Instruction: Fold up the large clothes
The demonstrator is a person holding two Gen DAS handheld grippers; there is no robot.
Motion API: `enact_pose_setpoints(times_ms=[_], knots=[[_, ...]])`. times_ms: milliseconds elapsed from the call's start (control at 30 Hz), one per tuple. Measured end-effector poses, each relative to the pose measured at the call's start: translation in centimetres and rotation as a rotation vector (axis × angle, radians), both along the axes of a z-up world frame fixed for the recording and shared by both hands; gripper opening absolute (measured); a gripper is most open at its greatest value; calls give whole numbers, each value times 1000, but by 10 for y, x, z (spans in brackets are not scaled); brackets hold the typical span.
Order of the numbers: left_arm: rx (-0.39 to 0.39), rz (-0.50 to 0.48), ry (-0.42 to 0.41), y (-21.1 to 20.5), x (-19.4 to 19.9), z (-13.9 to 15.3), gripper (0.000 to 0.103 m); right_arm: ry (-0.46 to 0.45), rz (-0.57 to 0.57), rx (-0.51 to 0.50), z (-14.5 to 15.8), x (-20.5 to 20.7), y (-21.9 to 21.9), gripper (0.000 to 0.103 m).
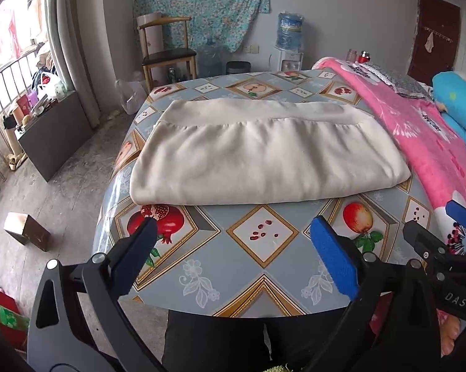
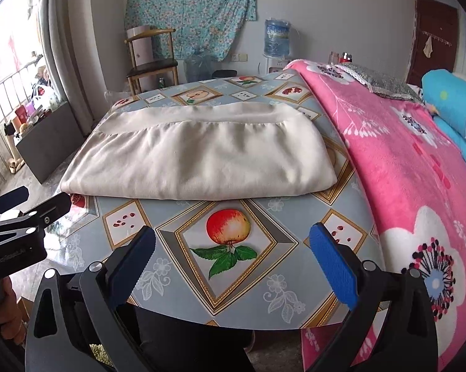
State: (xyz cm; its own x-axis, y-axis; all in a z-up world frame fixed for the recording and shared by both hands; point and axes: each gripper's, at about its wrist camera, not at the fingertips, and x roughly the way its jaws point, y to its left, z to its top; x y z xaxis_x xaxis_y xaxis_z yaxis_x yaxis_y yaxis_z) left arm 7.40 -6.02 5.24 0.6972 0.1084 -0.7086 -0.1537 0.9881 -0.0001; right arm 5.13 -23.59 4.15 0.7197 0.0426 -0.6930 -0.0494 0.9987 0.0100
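Left wrist view shows the table [image 1: 264,241], its fruit-print cover bare along the near edge, with a pink blanket [image 1: 419,136] draped along its right side. On the table lies the cloth [image 1: 257,155], cream, already folded into a broad flat stack with a banded edge on the far side. Its long axis runs left to right, across the line both tongs point along, and it sits ahead of them, near but apart.

Both tongs hover over the near edge, and neither touches the cloth. The left gripper [image 1: 233,257] is spread wide and empty, roughly centred on the cloth's near fold. The right gripper [image 2: 233,260] is likewise spread wide and empty, facing the cloth's right half. Neither looks clearly nearer; any further fold would probably start from that near edge.
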Motion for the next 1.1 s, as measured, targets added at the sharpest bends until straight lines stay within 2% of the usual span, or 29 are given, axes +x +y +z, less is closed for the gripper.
enact_pose_setpoints(times_ms=[100,567,1100], knots=[[5,10,33,0,3,-3,95,5,-7,-2,0,2,0,97],[33,68,91,-6,7,-16,95,72,-15,18,-15,11,-1,97],[26,42,116,-12,11,-20,95,89,-22,-4,-18,13,-2,97]])
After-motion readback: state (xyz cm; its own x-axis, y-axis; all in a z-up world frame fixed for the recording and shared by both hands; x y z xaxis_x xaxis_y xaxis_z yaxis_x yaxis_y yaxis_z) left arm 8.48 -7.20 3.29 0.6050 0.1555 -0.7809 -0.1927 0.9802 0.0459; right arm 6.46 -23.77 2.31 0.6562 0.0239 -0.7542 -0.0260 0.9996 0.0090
